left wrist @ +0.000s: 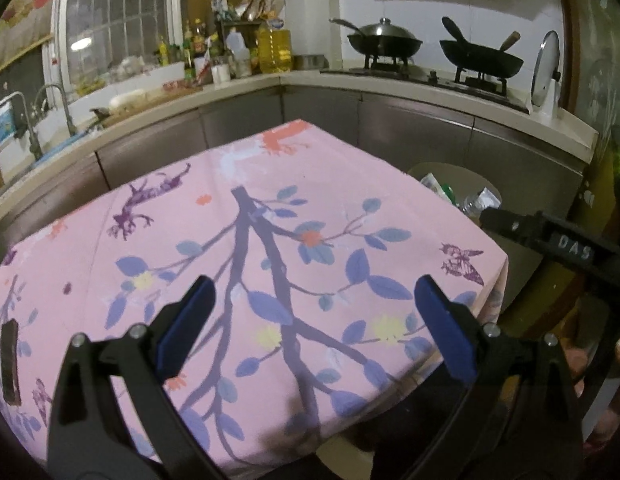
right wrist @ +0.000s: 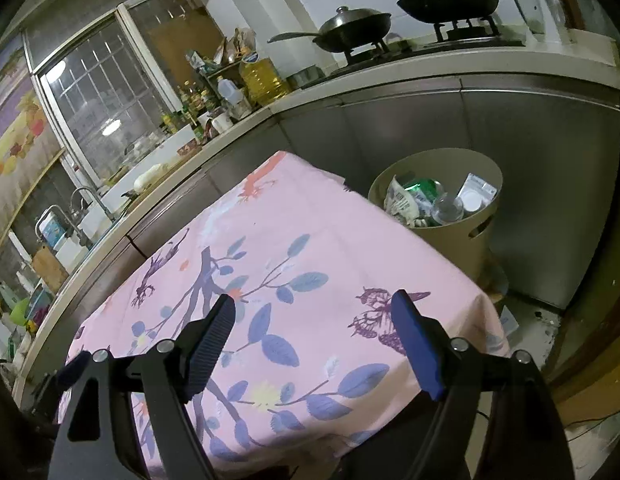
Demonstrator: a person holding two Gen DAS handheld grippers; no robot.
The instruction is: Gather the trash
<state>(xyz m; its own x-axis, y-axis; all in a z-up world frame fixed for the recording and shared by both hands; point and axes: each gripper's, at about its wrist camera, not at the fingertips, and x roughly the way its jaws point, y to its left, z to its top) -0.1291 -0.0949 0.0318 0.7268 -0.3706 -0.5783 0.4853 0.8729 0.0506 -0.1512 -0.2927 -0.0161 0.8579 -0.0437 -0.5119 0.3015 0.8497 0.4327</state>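
Observation:
A beige trash bin (right wrist: 450, 252) stands on the floor past the table's far right corner. It holds a crumpled white wrapper (right wrist: 402, 200), a green can (right wrist: 424, 190), a clear bottle (right wrist: 446, 210) and a white box (right wrist: 476, 194). My right gripper (right wrist: 314, 332) hovers open over the pink floral tablecloth (right wrist: 330, 248), nothing between its blue pads. My left gripper (left wrist: 314, 312) is open too, empty, above the same cloth (left wrist: 214, 216). In the left wrist view only the bin's rim (left wrist: 442, 168) shows behind the table edge, with one black finger (left wrist: 530, 232) of the right gripper in front of it.
A small dark flat object (left wrist: 10, 360) lies at the cloth's left edge. Steel cabinets (right wrist: 530, 160) and a counter with two woks (left wrist: 384, 42), bottles (left wrist: 274, 48) and a sink (left wrist: 38, 136) wrap around the table's far sides. Floor shows right of the table (right wrist: 530, 328).

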